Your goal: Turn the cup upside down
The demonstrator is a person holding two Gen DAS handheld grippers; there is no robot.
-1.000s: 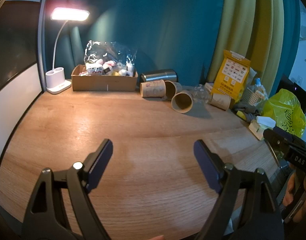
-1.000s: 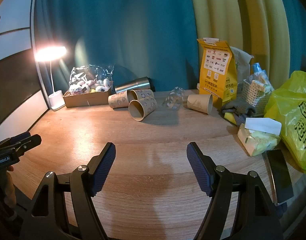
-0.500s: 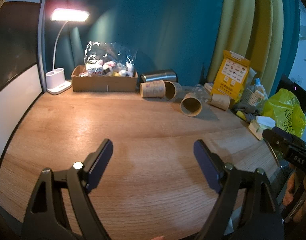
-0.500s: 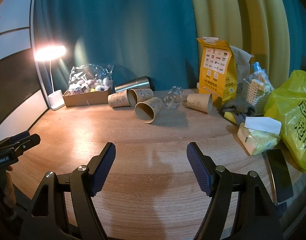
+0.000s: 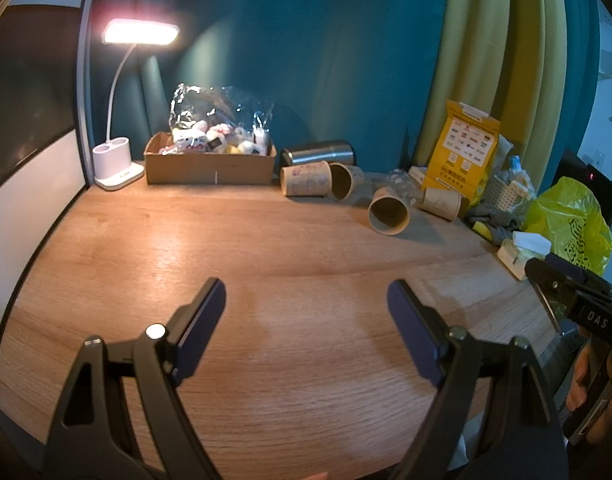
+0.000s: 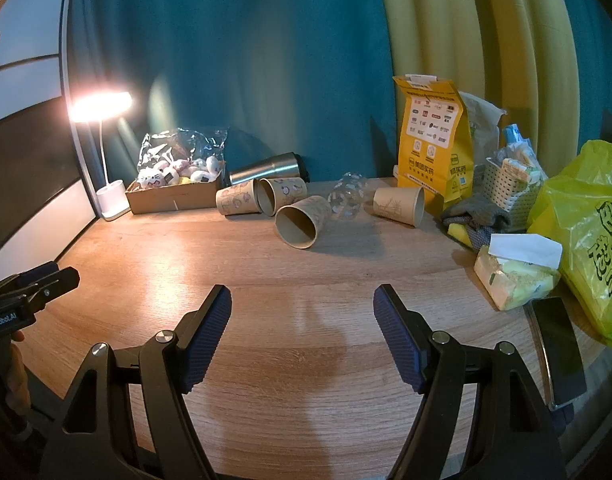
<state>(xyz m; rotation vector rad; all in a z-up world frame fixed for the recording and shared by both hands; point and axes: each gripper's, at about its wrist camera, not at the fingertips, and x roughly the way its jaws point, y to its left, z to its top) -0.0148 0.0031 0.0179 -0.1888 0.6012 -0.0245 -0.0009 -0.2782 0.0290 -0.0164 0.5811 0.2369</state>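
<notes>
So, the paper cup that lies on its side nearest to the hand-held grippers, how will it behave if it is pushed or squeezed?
The paper cup lies on its side on the smooth wooden table, so a sideways push would probably make it roll, likely in a curve because it tapers. It looks thin and empty, so probably light. A hard squeeze near the open rim may dent it.

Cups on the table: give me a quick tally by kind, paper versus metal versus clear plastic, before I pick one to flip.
Paper cups, all lying on their sides: 4
Steel tumbler, lying on its side: 1
Clear plastic cup, lying on its side: 1
Total: 6
</notes>
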